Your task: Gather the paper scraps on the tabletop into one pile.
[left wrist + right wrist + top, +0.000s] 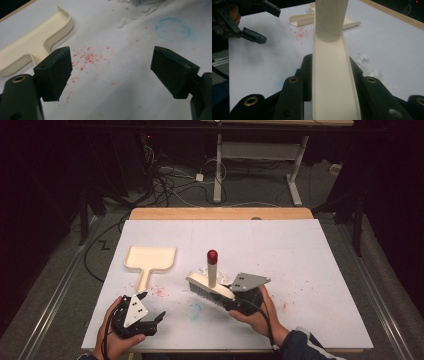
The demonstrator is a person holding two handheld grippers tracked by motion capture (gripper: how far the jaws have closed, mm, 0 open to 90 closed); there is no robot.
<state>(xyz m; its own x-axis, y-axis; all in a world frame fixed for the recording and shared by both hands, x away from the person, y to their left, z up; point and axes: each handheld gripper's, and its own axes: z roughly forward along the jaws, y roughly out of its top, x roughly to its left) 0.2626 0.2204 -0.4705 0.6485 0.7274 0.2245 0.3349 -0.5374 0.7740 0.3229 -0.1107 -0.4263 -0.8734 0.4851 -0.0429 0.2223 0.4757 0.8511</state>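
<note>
Clamping right hand-held gripper (239,296) on brush (210,285) for sweeping crumbs (87,57) near front edge; keeping left hand-held gripper (150,309) apart, waiting for dustpan (149,259).

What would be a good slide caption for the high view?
Right hand-held gripper clamps a cream brush on the white table; left hand-held gripper waits open near the dustpan.
</note>
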